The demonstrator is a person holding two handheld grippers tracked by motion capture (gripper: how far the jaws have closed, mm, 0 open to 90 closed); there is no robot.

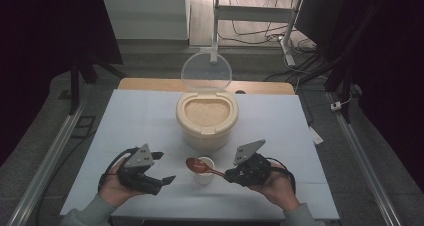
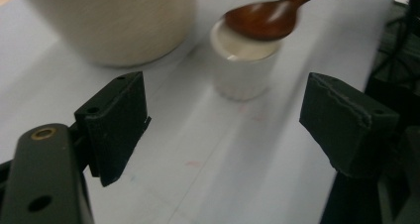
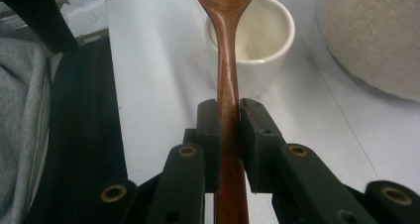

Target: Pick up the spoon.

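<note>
A small white cup (image 1: 204, 170) stands on the white table near its front edge. My right gripper (image 1: 229, 175) is shut on the handle of a brown wooden spoon (image 1: 199, 165), whose bowl hovers over the cup's rim. In the right gripper view the spoon (image 3: 227, 60) runs straight out between the two pads over the cup (image 3: 262, 40). To the left of the cup, my left gripper (image 1: 165, 168) is held open with nothing between its jaws. From the left gripper view, the cup (image 2: 245, 60) and the spoon's bowl (image 2: 262, 20) lie ahead of the wide-open left gripper (image 2: 223, 120).
A cream rice container (image 1: 206, 118) full of grains stands behind the cup, its clear lid (image 1: 206, 71) tilted up at the back. The white table (image 1: 135, 121) ends near the hands. Metal rails run along both sides.
</note>
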